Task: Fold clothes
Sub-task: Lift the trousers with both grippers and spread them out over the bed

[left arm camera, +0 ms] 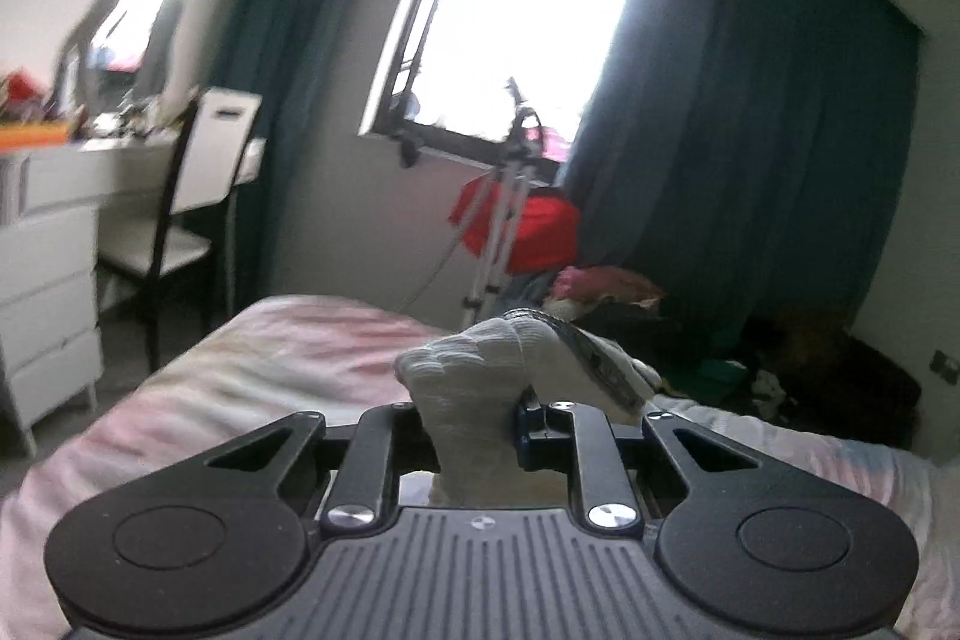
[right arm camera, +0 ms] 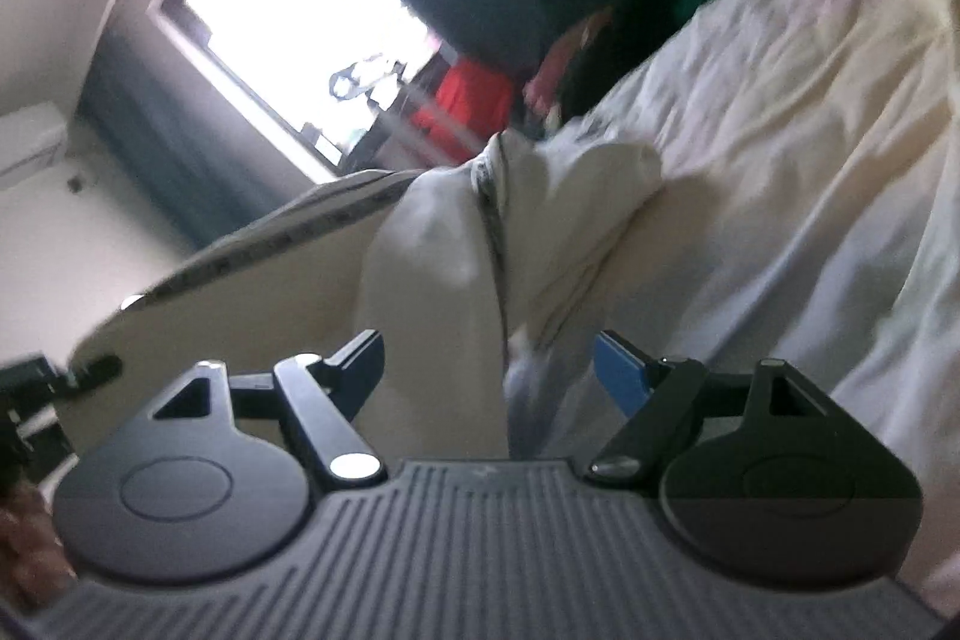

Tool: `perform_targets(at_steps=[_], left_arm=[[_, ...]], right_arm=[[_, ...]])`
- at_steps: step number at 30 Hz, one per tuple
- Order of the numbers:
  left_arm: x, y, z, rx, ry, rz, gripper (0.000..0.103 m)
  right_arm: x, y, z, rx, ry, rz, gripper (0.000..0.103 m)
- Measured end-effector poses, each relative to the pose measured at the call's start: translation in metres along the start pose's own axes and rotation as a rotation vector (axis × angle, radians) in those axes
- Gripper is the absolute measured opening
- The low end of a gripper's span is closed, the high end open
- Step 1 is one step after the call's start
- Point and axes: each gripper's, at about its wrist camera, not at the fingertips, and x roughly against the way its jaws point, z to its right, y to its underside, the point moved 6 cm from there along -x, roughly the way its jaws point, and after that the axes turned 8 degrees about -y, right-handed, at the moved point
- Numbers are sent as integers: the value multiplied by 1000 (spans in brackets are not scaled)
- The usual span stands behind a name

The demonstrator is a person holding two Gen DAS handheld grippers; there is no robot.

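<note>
A white ribbed garment [left arm camera: 480,370] with a dark patterned band [left arm camera: 594,358] bunches up between the fingers of my left gripper [left arm camera: 474,427], which is shut on it above the bed [left arm camera: 270,358]. In the right wrist view the same white garment [right arm camera: 432,244] hangs in folds over the bed sheet [right arm camera: 780,112], its grey band [right arm camera: 492,220] running down the middle. My right gripper [right arm camera: 495,370] is open, fingers wide apart, and the cloth passes loosely between them without being pinched.
A pale pink and white sheet covers the bed. Beyond its far edge stand a tripod [left arm camera: 504,220], a red cloth [left arm camera: 540,226] and a pile of clothes [left arm camera: 606,286] under dark curtains. A white dresser [left arm camera: 42,280] and chair [left arm camera: 198,196] stand at the left.
</note>
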Motion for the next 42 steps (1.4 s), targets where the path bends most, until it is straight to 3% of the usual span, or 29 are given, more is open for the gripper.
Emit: perform_targets(at_steps=[6,10,14,18,21,22,23,28,33,35,36,40,42], left_arm=[[-5,13,-33,-11,22,5,20],[-9,24,-40,-28,55,24,21],[-22,30,-50,13,56,6,21],[-38,31,-62,74,54,-28,21],[-51,32,-78,156,74,-89,22],[-54,34,-83,183,78,-107,22],[-57,35,-88,203,73,-122,22],[-67,40,-102,235,41,-157,22],[-70,44,-99,196,18,-150,22],[-71,45,-97,182,8,-146,22],[-71,46,-96,179,4,-144,22],[-76,44,-96,186,1,-138,22],[-79,38,-97,178,-8,-139,22]], right_arm=[[-13,43,-30,39,-59,-223,80],[-26,69,-34,50,-36,-331,80],[-42,77,-21,41,35,-368,80],[-56,82,-21,36,-9,-384,78],[-58,80,-34,80,-67,-390,44],[-57,79,-38,92,-83,-386,26],[-56,76,-43,98,-101,-384,22],[-34,52,-69,66,-243,-365,21],[-31,60,-48,11,-150,-463,27],[-36,73,-40,1,-105,-522,45],[-40,79,-38,0,-100,-554,49],[-37,104,-51,27,-149,-569,45],[-31,107,-57,-11,-144,-524,25]])
